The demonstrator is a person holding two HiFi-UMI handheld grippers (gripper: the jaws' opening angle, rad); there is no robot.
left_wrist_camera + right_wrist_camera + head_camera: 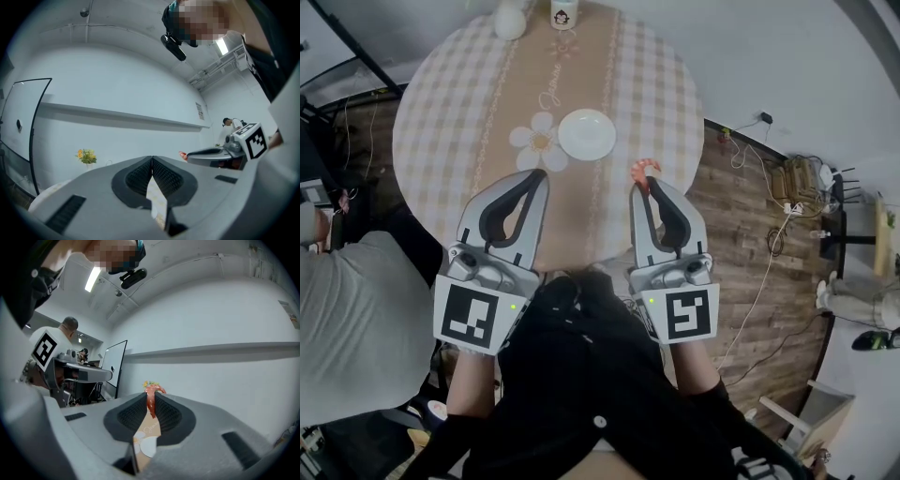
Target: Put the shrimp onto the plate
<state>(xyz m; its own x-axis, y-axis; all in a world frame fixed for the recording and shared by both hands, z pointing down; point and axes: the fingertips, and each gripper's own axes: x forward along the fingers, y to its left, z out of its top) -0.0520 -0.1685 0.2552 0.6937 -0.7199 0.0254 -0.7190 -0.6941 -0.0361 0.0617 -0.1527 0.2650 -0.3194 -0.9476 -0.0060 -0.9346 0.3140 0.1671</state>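
A small white plate point(587, 133) lies on the round checked table point(441, 103), beside a daisy print. My right gripper point(645, 184) hovers over the table's near right edge, shut on an orange-red shrimp point(645, 172) whose curled end pokes out past the tips. In the right gripper view the shrimp point(152, 399) is pinched between the ribbed pads, with the plate point(148, 447) visible below through the gap. My left gripper point(538, 176) is held level to the left of the right one, its jaws shut with nothing between them point(152, 161).
A white vase point(510, 19) and a printed cup point(564, 12) stand at the table's far edge. A person in grey point(347, 319) stands at the left. Cables and a power strip point(787, 202) lie on the wooden floor at the right.
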